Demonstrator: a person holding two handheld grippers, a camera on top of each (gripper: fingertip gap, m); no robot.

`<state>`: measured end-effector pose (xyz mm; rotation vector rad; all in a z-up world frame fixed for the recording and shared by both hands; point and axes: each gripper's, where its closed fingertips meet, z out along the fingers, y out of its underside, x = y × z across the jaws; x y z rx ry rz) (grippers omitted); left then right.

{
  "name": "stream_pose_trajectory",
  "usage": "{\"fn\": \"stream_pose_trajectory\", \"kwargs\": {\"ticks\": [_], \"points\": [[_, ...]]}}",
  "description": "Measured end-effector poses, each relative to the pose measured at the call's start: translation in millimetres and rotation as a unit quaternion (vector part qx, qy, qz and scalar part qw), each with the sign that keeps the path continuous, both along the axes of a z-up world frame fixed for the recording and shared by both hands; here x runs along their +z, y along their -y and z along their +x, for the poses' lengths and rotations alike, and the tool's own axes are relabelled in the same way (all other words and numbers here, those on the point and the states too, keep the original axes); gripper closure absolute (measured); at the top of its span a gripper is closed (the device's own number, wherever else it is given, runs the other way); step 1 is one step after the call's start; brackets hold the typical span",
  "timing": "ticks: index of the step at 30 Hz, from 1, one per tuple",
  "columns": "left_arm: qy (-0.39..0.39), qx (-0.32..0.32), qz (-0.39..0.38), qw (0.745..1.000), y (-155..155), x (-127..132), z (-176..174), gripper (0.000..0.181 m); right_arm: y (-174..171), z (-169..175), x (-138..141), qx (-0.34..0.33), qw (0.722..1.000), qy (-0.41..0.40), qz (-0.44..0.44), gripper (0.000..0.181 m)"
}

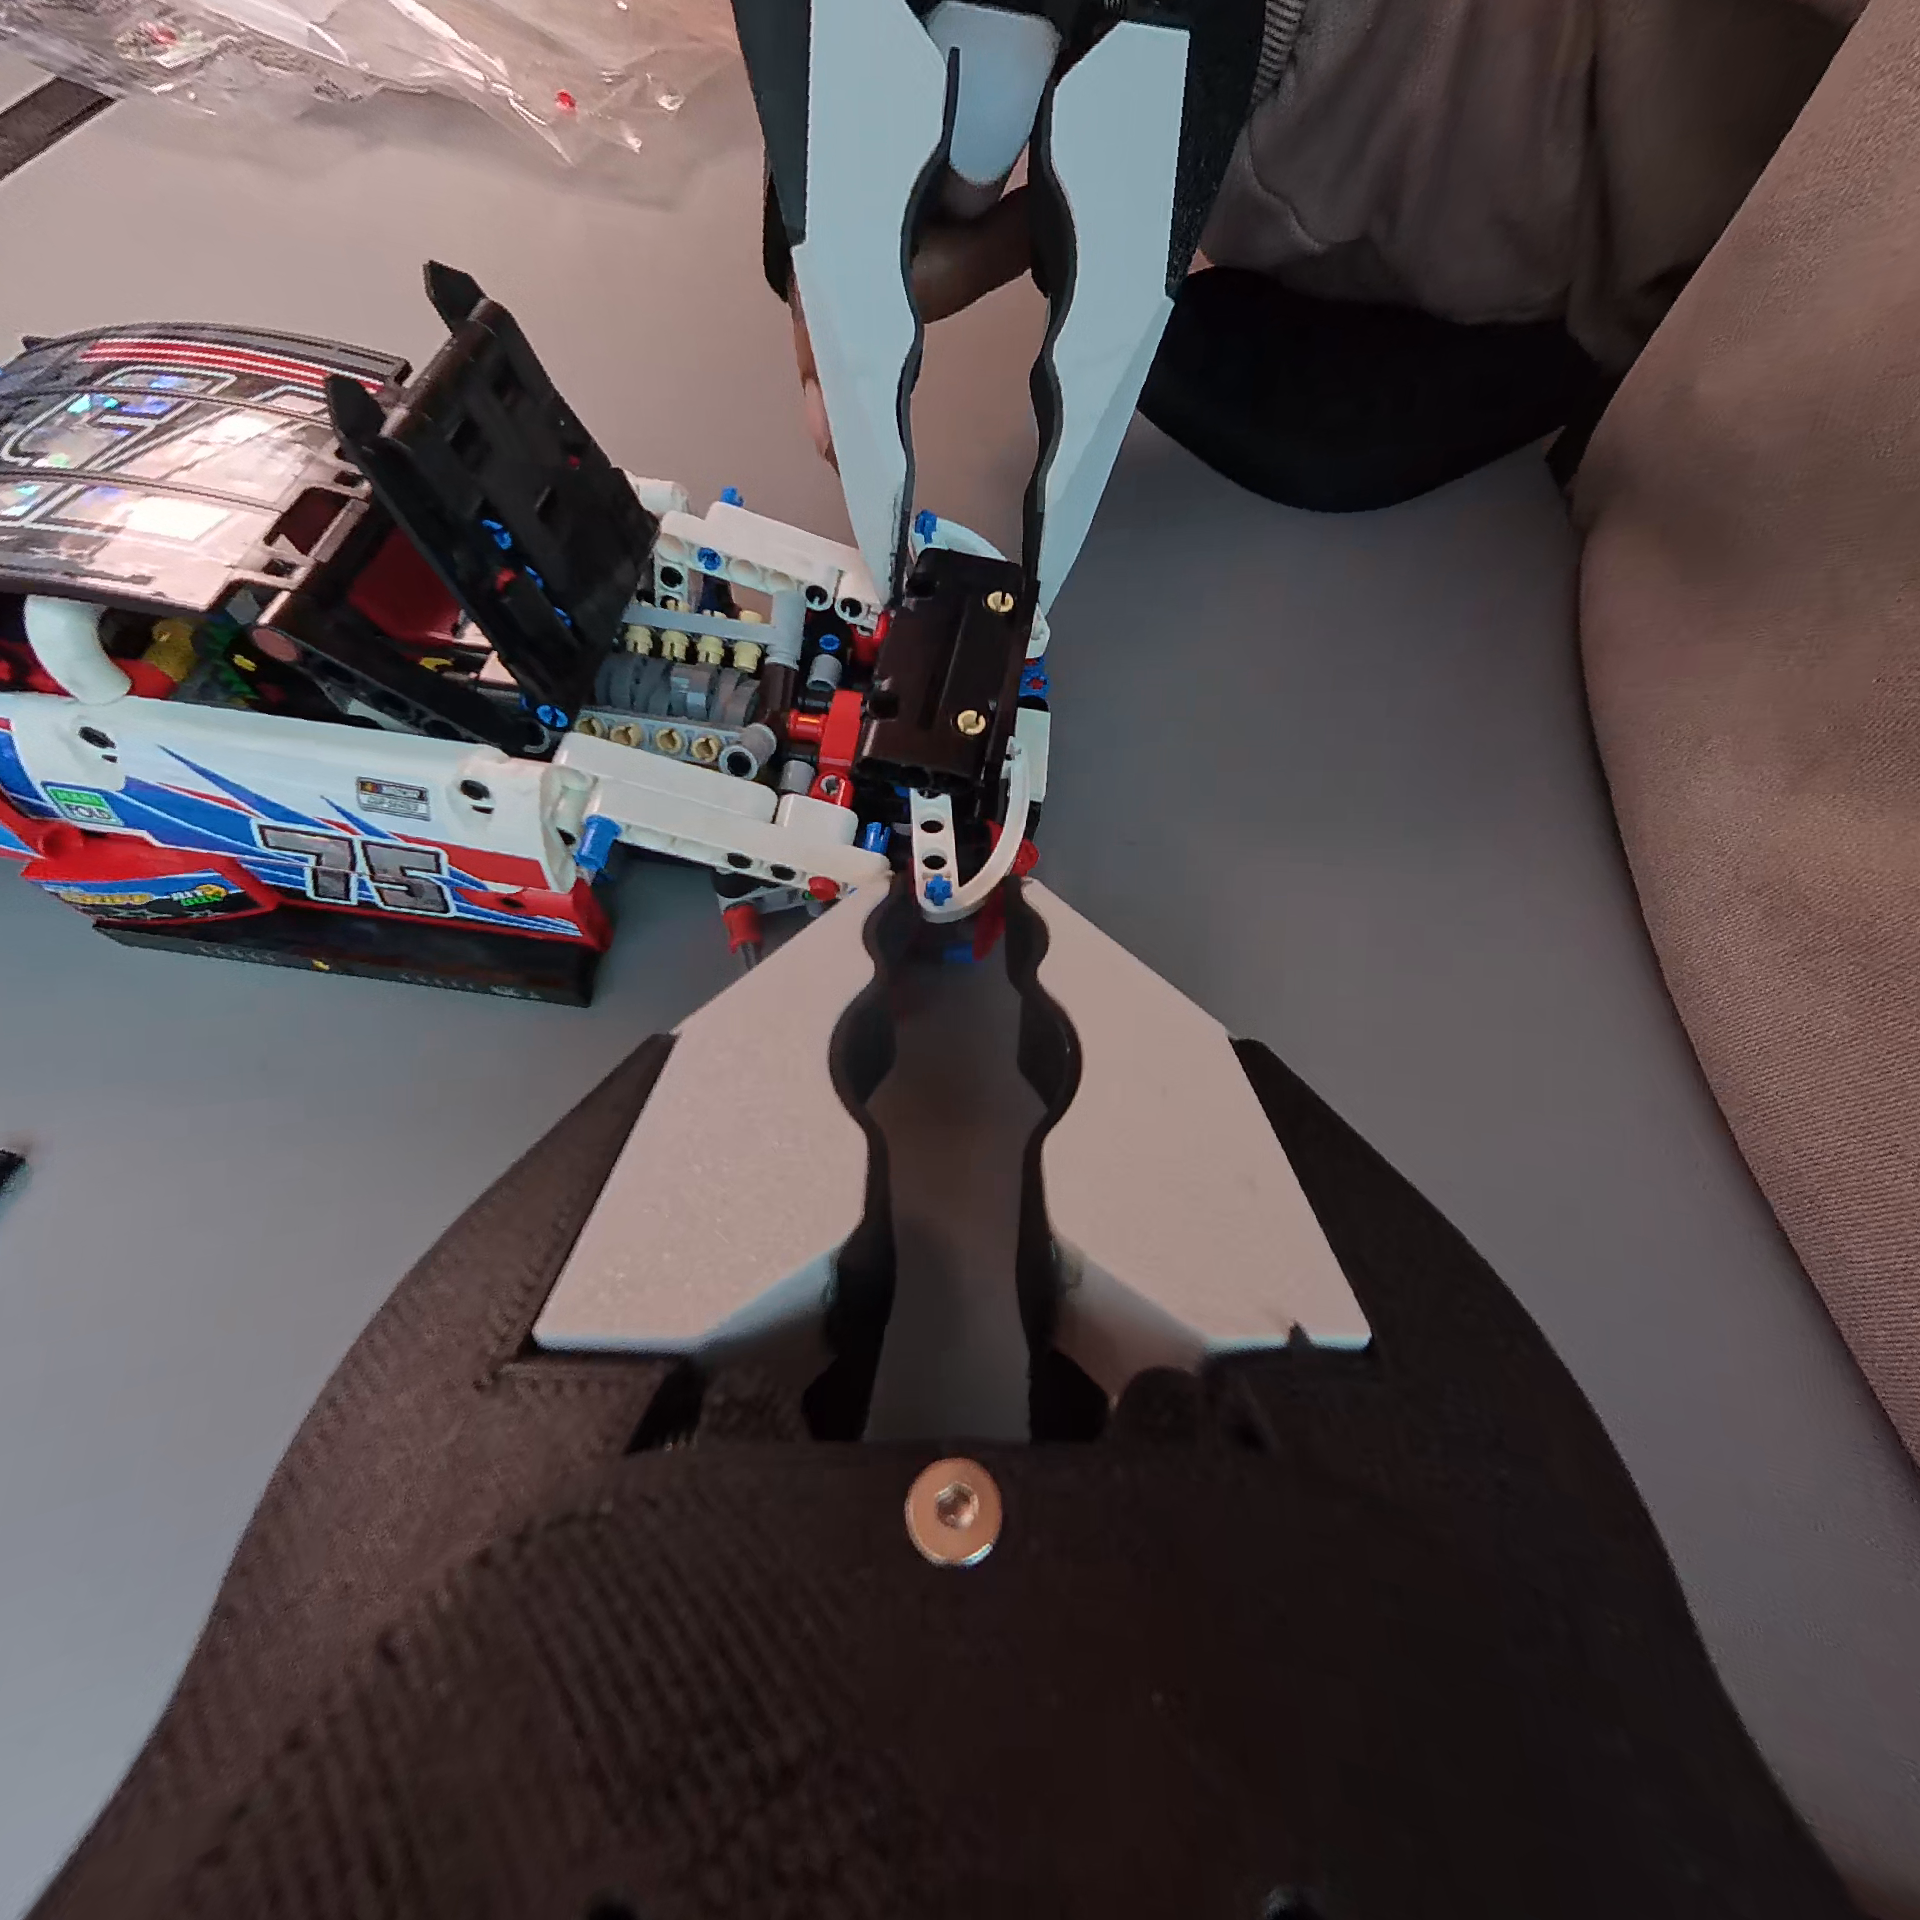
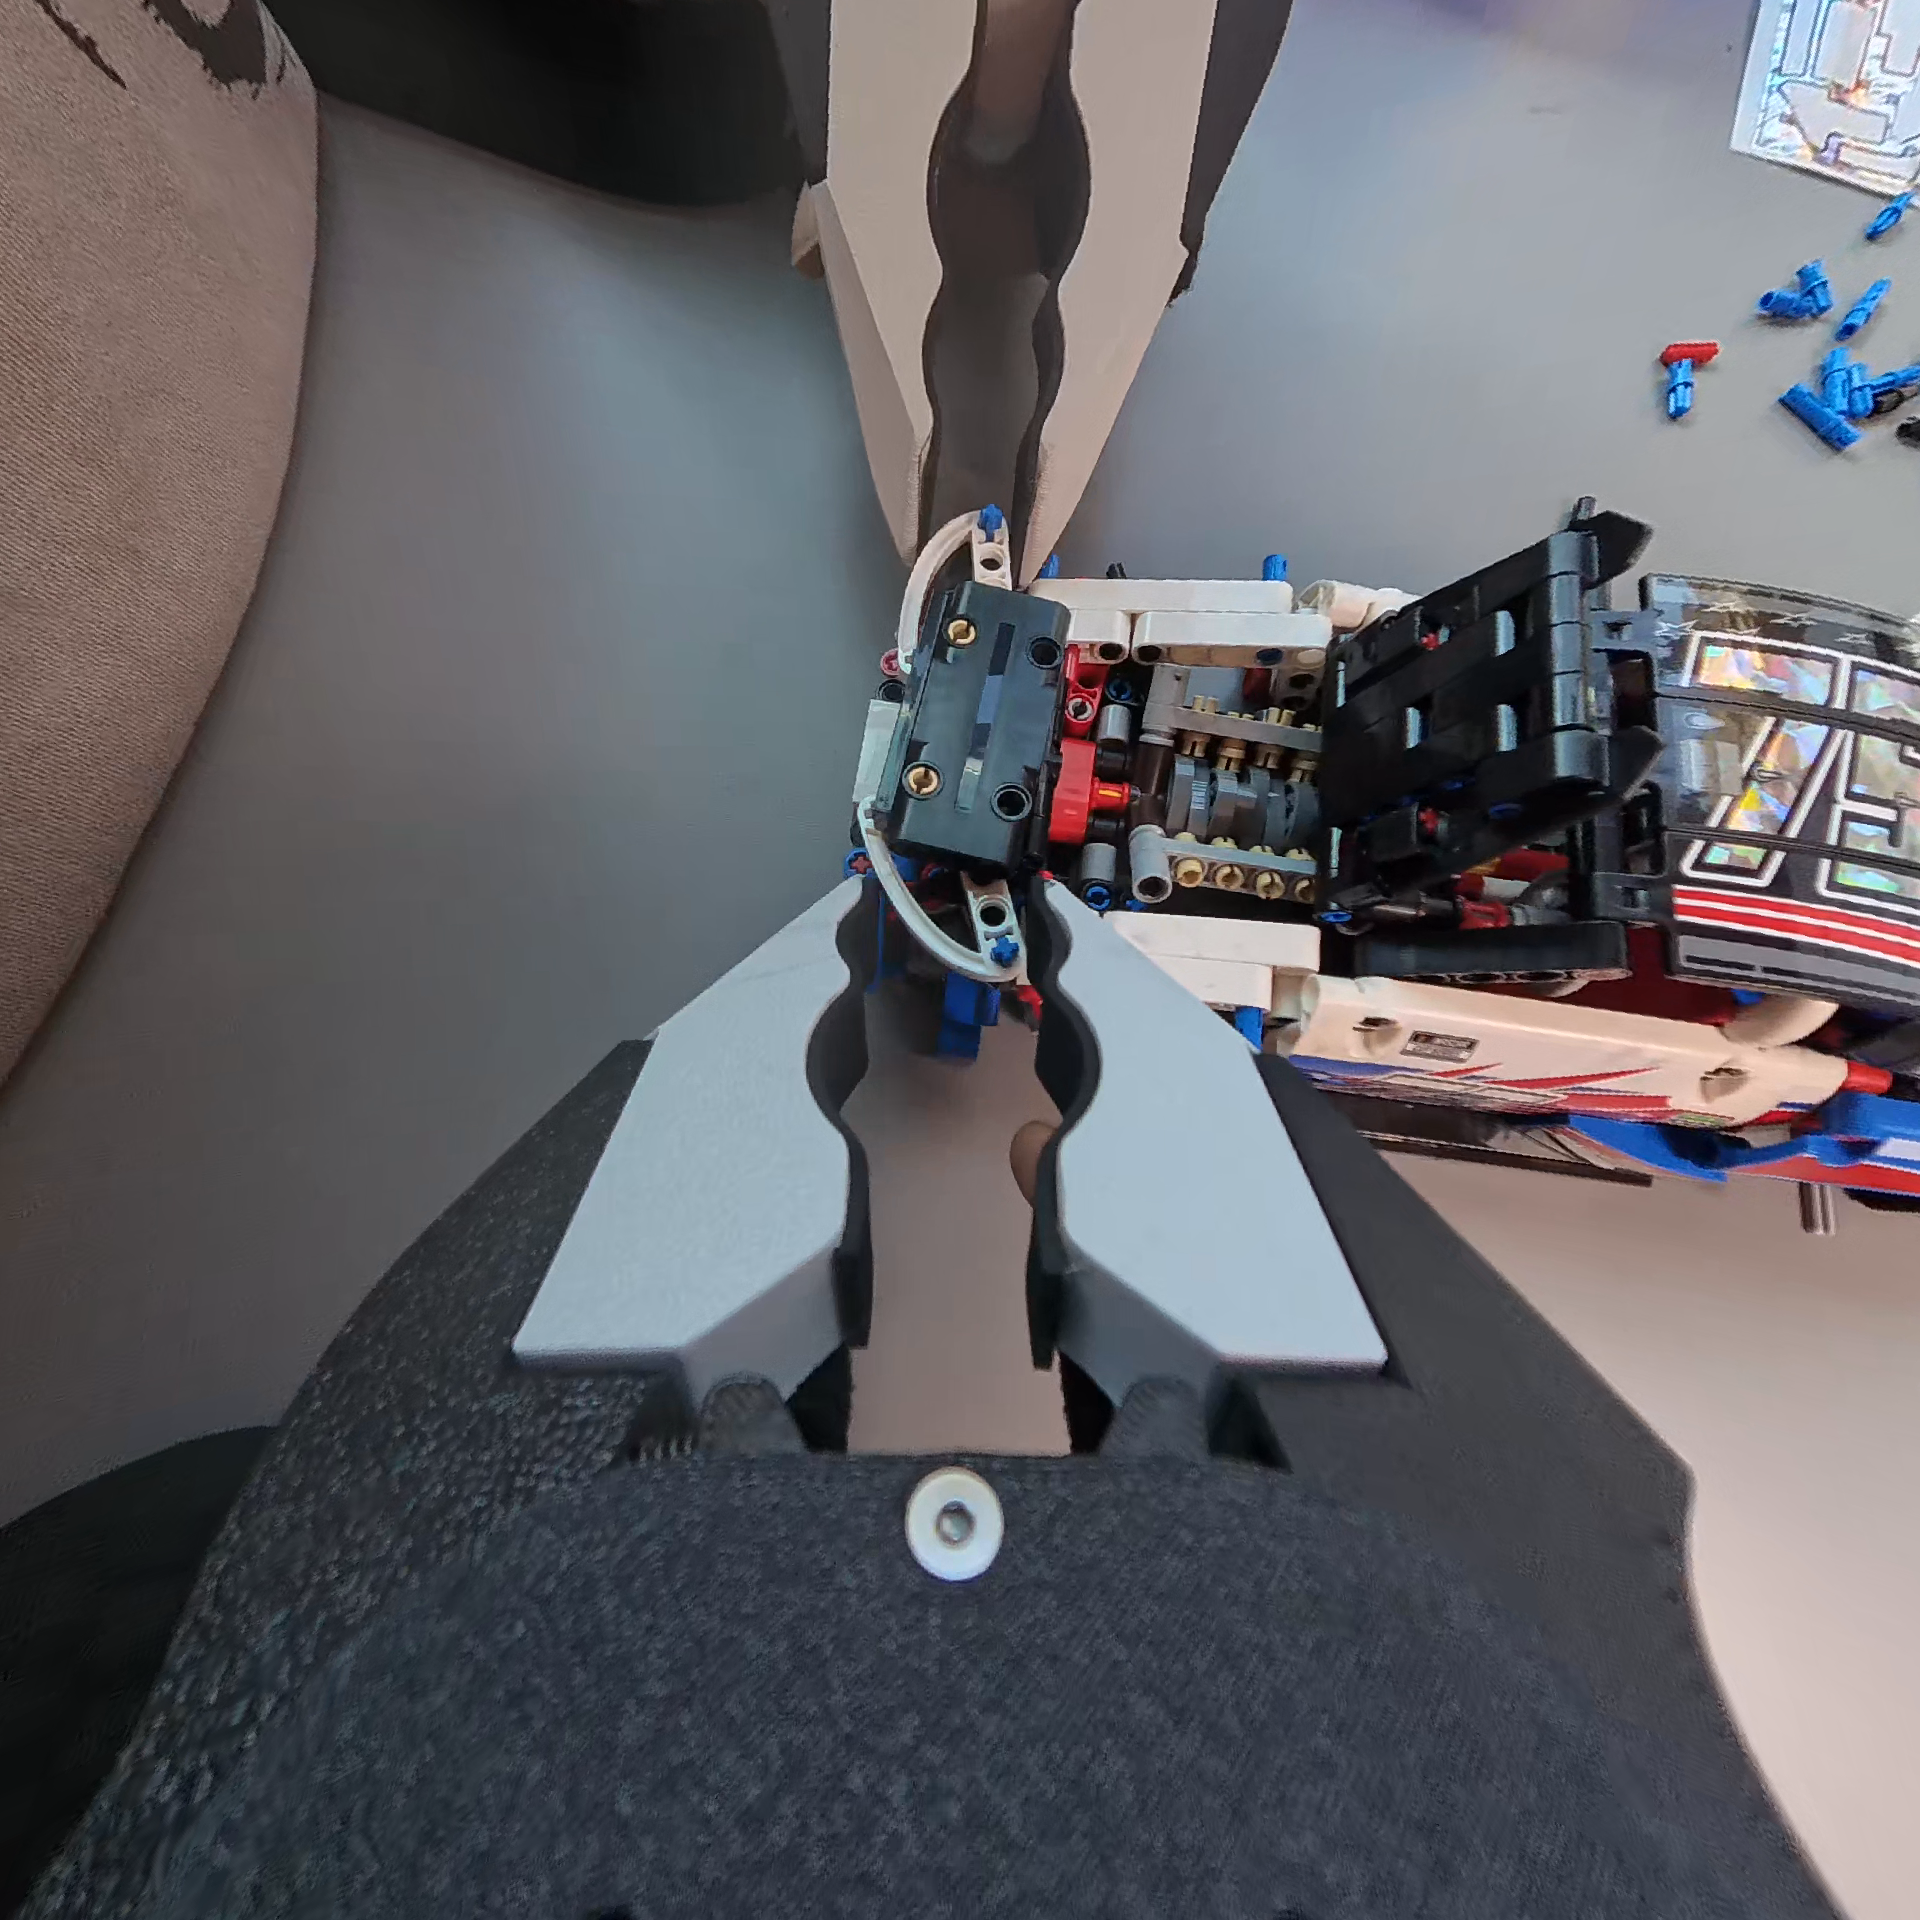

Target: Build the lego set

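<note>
From my left wrist view, my left hand-held gripper (image 1: 951, 902) reaches to the front end of the lego car (image 1: 312, 748), its fingers apart with a white curved piece (image 1: 971, 868) of the car's nose sitting between the tips; I cannot tell whether they actually pinch it. The car lies on the grey worktop (image 1: 260, 1195), its black hood panel (image 1: 488, 520) tilted up over the exposed engine bay. Opposite, my right hand-held gripper (image 1: 961, 566) comes in from the far side, its tips bracketing the top edge of a black block (image 1: 940, 681) at the car's nose. Crumpled clear plastic bags (image 1: 364, 73) lie well behind the car, and a brown sleeve (image 1: 1766, 727) curves along the right edge. From my right wrist view, my right hand-held gripper (image 2: 951, 899) is parted, its tips meeting the near white arch (image 2: 961, 940) just below the black block (image 2: 977, 743), while the left hand-held gripper (image 2: 977, 530) closes in from the far side. The raised hood (image 2: 1475, 707) blocks the cabin. Loose blue pins (image 2: 1829, 374) and a sticker sheet (image 2: 1829, 94) lie well apart on the worktop (image 2: 571, 623).
</note>
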<state>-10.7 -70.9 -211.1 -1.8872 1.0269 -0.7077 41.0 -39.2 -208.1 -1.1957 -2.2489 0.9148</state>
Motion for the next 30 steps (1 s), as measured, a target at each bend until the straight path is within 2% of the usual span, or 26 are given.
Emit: {"fn": "stream_pose_trajectory", "kwargs": {"ticks": [8,17,25,30], "points": [[-0.004,0.003,0.009,1.000,0,0,0,0.165,-5,4,3,-0.019,1.000,-0.009,0.005,0.156],[-0.011,0.006,0.020,1.000,0,1,0,0.165,2,-10,24,-0.077,0.995,-0.056,-0.009,0.147],[-0.006,0.012,0.034,0.999,0,4,-2,0.165,12,-22,8,-0.077,0.996,-0.040,0.020,0.147],[-0.007,0.010,0.038,0.999,0,4,0,0.167,10,-23,3,-0.069,0.996,-0.043,0.021,0.155]]}}
